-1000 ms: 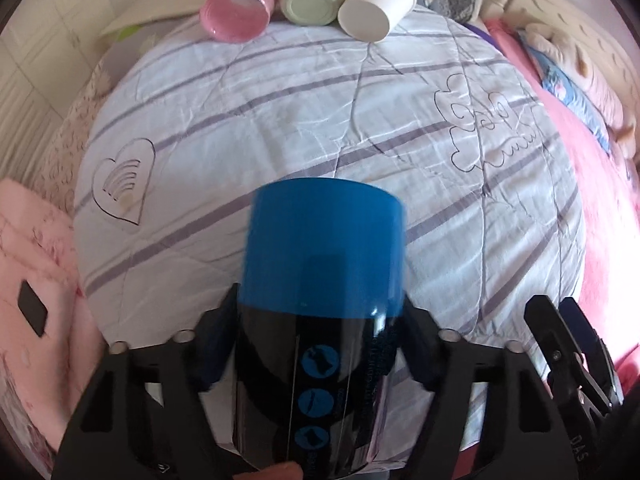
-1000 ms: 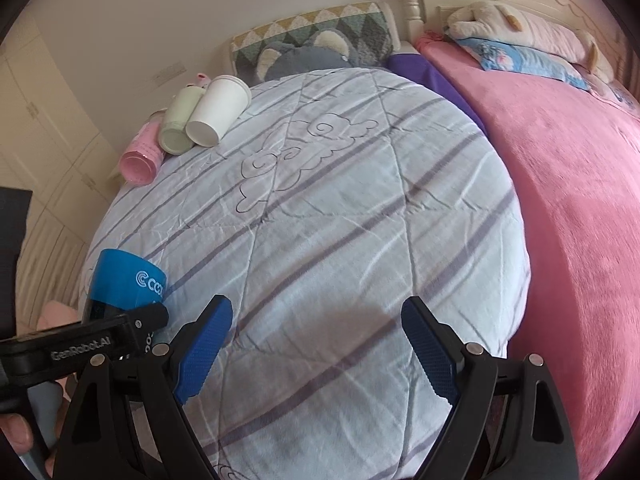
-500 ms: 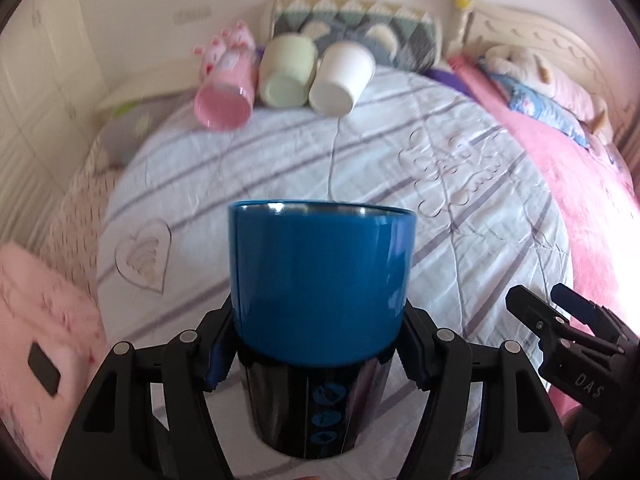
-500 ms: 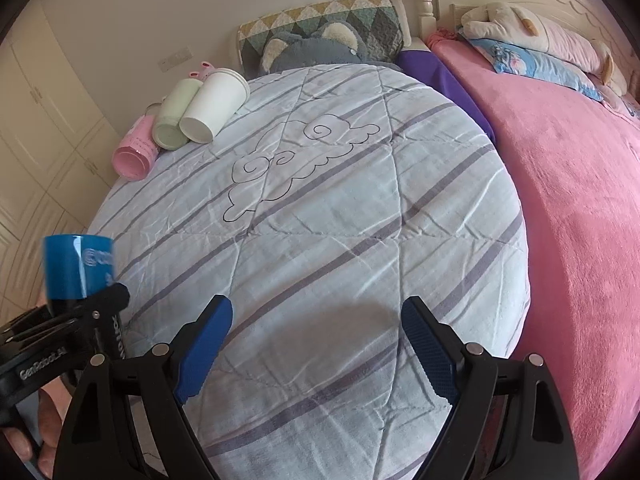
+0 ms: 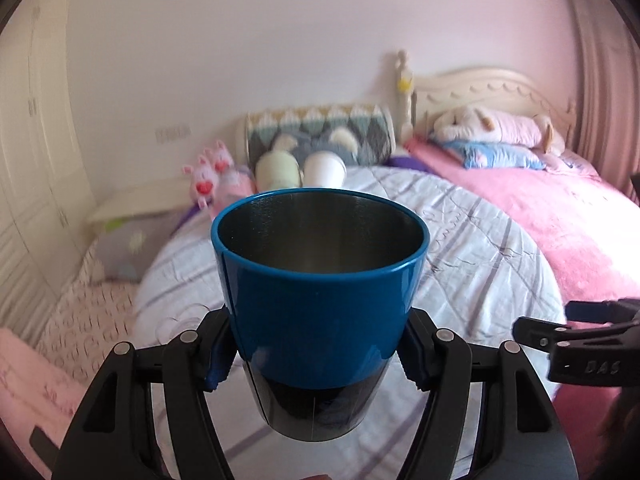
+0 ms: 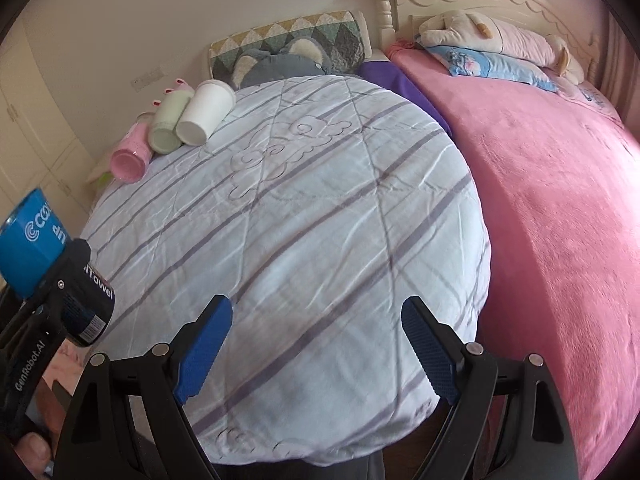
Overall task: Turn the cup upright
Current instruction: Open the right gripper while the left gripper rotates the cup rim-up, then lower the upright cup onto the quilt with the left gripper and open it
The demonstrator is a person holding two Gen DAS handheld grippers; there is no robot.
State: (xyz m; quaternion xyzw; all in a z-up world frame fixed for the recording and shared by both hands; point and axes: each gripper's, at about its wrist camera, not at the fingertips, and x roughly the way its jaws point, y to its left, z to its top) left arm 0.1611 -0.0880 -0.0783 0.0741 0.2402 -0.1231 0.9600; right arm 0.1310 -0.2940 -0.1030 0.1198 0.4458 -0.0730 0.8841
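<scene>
Both blue-padded fingers [image 5: 218, 354] of the left gripper [image 5: 320, 352] are clamped on the blue and black metal cup [image 5: 320, 300], squeezing it around the line where the blue top half meets the shiny black bottom half. From the left wrist view you look right down into the open mouth: dark steel inside, rim pointing up and a bit away from the camera, so it's mouth-up in the grip and held above the white quilt with grey stripes [image 5: 480, 248], not touching it.

Over on the right wrist view, the same cup [image 6: 28, 244] shows up at the far left edge, and that's the only place you can read the white lettering on the blue band, plus a label on the black part. It looks tilted from that side.

As for the right gripper [image 6: 316, 344], its blue pads [image 6: 204, 352] are spread wide with nothing between them, just hanging over the near edge of the quilt.

At the far end of the quilt, three more cups lie on their sides in a row: a pink cup [image 6: 130, 158], a pale green cup [image 6: 170, 122] and a white paper cup [image 6: 206, 112]. The left view only catches the green and white ones, blurry, behind the blue rim.

A pink fleece blanket [image 6: 560, 208] covers the bed alongside.
</scene>
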